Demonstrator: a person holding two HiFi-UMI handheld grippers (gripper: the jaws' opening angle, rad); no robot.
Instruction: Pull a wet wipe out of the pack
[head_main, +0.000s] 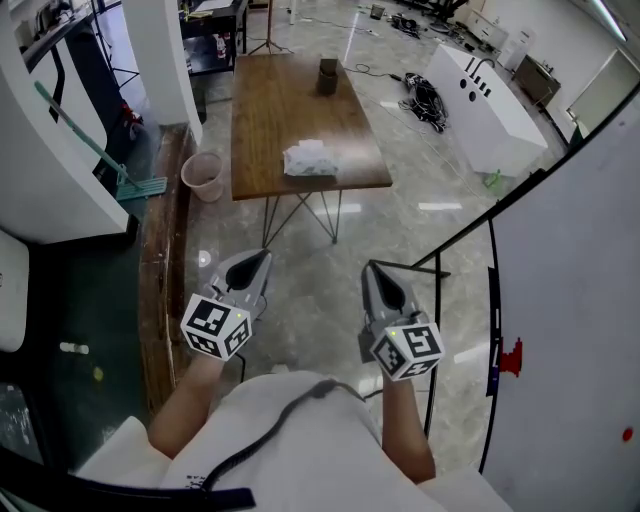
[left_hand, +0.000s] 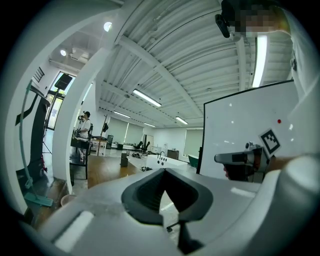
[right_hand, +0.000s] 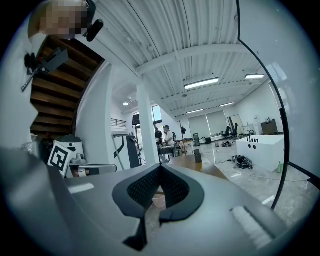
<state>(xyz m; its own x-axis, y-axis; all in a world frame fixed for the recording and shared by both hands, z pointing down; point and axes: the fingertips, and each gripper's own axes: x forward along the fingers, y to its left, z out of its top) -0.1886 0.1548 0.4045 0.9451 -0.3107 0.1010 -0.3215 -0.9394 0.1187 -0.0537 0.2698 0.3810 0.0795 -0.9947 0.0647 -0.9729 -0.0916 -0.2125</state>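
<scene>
Holding nothing, with left gripper and right gripper both squeezed shut (tips touching). Seeing wet wipe pack far off at 12 o'clock on wooden table, long side running 9 to 3.

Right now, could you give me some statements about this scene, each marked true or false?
1. The left gripper and the right gripper both have their fingers together, empty. True.
2. The white soft wet wipe pack lies on the brown wooden table. True.
3. The right gripper touches the pack. False: it hangs over the floor, short of the table.
4. The small dark box stands against the pack. False: it stands apart, at the table's far end.
</scene>
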